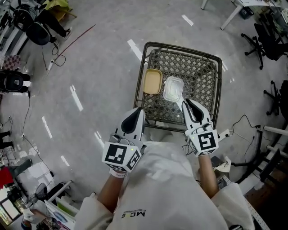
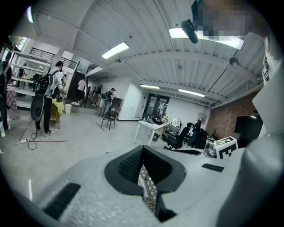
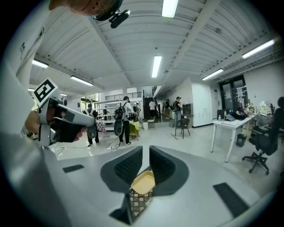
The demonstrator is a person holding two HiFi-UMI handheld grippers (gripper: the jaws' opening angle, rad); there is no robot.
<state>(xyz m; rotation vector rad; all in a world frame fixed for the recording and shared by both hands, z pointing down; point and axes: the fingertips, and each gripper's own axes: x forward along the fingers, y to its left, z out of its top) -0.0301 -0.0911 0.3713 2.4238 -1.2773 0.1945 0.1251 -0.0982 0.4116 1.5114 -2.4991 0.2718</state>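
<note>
Now | left hand-held gripper (image 1: 138,112) together, at basket (image 1: 180,46) corner | right hand-held gripper (image 1: 186,104) ajar, above near rim

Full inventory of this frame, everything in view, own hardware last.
wire-mesh table: 1, dark metal, on the grey floor in front of the person
tan container: 1, yellowish, left part of the mesh top
clear container: 1, see-through with a whitish look, right beside the tan one
office chairs: several, black, right edge
white desk: 1, top right
cables: several, dark, on the floor right and left
people: several, standing far off
left claw: 1, white and black, jaws together, above the table's near edge
right claw: 1, same colours, jaws slightly apart, near the clear container
forearms: 2, bare
</note>
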